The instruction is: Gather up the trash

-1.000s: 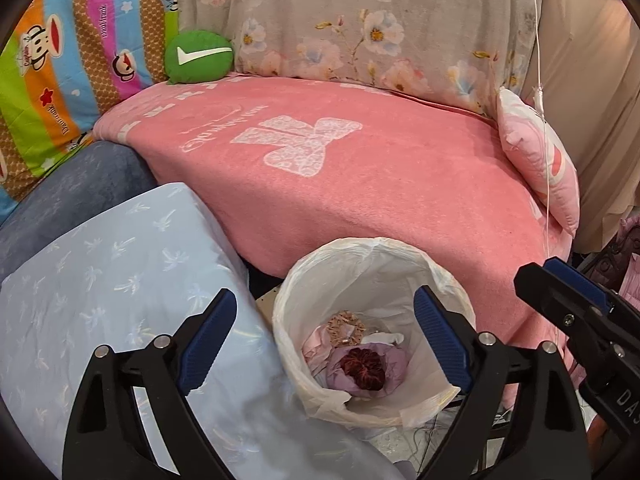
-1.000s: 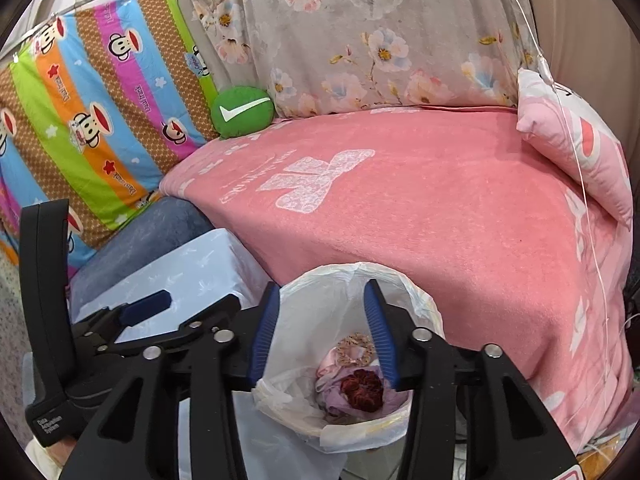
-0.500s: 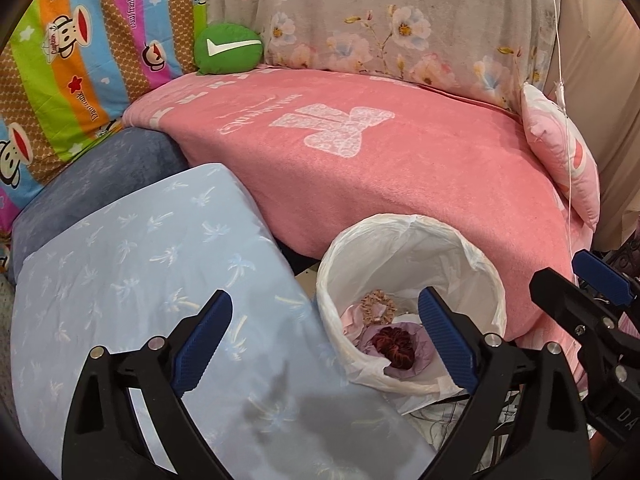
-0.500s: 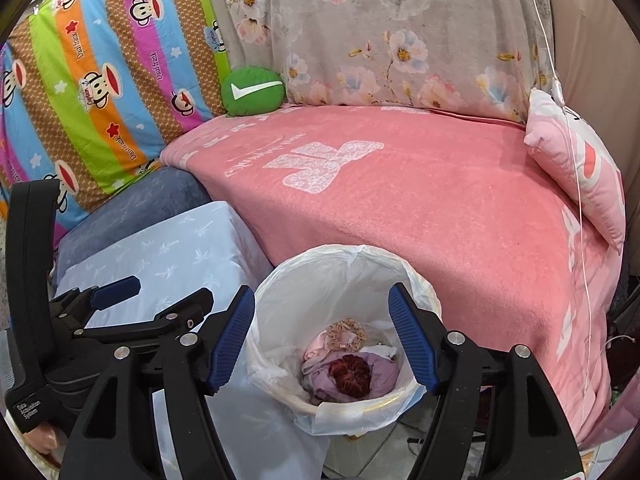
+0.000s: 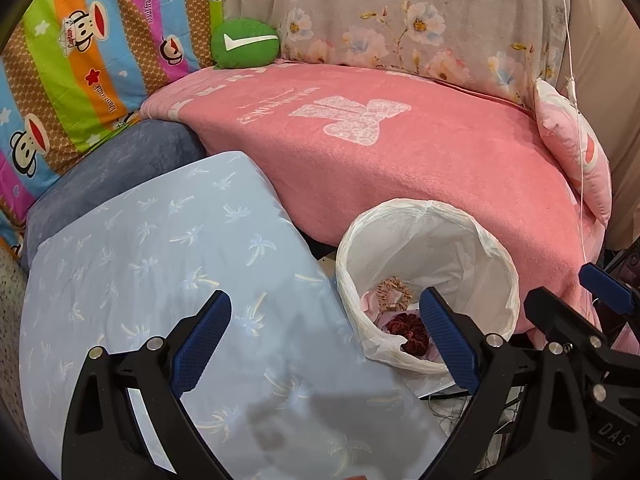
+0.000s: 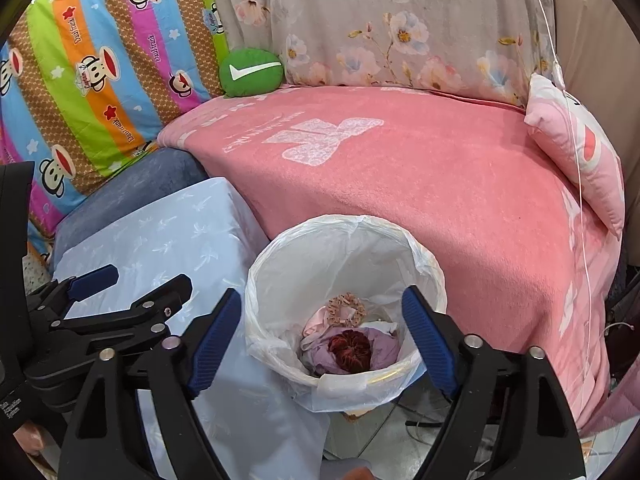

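Note:
A trash bin with a white liner [image 5: 496, 256] [image 6: 280, 256] stands beside the bed. Inside lie a dark red scrunchie [image 5: 410, 330] [image 6: 350, 348], a beige scrunchie [image 6: 346, 309] and crumpled pink and lilac pieces [image 6: 384, 350]. My left gripper [image 5: 324, 344] is open and empty, above a light blue cushion [image 5: 160, 248], left of the bin. My right gripper [image 6: 322, 344] is open and empty, above the bin's near rim. The left gripper also shows in the right wrist view [image 6: 132, 284].
A pink blanket [image 6: 400, 184] covers the bed behind the bin. A green round cushion [image 6: 250, 72], a striped monkey-print quilt [image 6: 80, 72], a floral pillow [image 6: 400, 28] and a pink pillow [image 6: 580, 152] lie around it. A thin white cord [image 6: 576, 168] hangs at right.
My right gripper has opened wide over the bin. Both grippers have drawn back and left, so the bin sits further right and the blue cushion fills more of the left view.

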### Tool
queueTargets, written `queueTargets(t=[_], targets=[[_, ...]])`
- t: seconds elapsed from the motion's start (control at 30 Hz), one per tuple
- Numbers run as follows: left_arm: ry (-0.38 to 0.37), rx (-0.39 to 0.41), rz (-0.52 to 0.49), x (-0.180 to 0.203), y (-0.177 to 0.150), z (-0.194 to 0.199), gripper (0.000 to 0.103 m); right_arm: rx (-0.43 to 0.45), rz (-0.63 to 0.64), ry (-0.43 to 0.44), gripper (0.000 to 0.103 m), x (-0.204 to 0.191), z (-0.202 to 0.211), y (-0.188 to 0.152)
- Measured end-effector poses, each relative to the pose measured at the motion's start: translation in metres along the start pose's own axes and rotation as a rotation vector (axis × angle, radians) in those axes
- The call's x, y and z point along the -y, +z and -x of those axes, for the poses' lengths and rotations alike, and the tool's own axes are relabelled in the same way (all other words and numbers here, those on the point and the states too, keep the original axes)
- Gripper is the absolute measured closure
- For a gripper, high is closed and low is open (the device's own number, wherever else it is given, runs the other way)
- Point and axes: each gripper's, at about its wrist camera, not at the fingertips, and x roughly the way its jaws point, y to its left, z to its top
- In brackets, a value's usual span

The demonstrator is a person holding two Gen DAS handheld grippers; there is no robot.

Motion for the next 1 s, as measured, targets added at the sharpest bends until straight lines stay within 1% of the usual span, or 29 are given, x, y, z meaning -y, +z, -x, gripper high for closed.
queueTargets(t=[0.27,0.37,0.4,0.7,1.0], targets=[[0.023,0.001,0.011,0.001,-0.006,0.000,0.012,0.000,-0.003,-0.026,0.017,0.005,-0.001,-0.005],[0.028,0.006,0.006,0.003,-0.008,0.002,0.012,-0.011,0.002,-0.029,0.013,0.007,0.000,-0.007],[0.029,0.006,0.003,0.004,-0.009,0.002,0.012,-0.010,0.003,-0.031,0.006,0.008,0.000,-0.008],[0.031,-0.001,-0.005,0.008,-0.013,0.003,0.012,0.004,0.023,-0.066,0.005,0.010,0.006,-0.013],[0.036,-0.006,-0.006,0.012,-0.019,0.005,0.012,0.004,0.038,-0.080,0.005,0.008,0.009,-0.017]])
